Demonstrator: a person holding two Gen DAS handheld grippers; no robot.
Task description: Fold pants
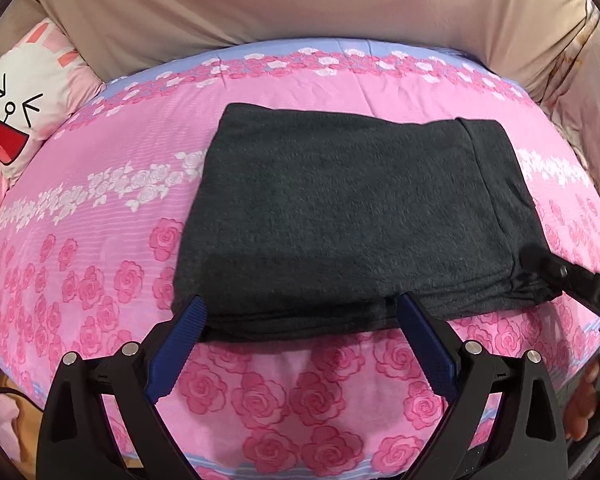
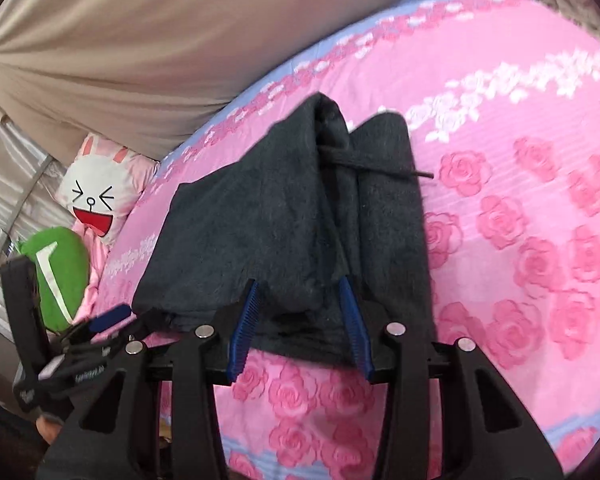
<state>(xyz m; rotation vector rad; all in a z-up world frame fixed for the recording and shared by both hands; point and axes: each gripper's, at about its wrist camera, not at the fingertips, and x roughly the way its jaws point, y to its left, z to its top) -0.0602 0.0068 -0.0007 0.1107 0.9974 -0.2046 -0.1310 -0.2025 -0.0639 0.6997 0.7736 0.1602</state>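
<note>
Left wrist view: left gripper (image 1: 300,312) jaws spread at pants (image 1: 340,216) 6 o'clock edge; right gripper (image 2: 300,292) jaws likewise spread, touching cloth. Careless withdrawal risked snagging drawstring (image 2: 384,170), disturbing layers on bed (image 1: 100,240).

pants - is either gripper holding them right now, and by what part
Nothing is held. The left gripper and right gripper are both open at the near edge of the folded pants.

Pants (image 1: 340,216): dark charcoal grey, plain. Bedspread (image 1: 100,264): pink, rose print, white flower band, lilac border. Pillow (image 1: 24,92): white cartoon rabbit face, red mouth. Cushion (image 2: 58,276): green, white stripe. Gripper pads (image 1: 176,344): blue.
</note>
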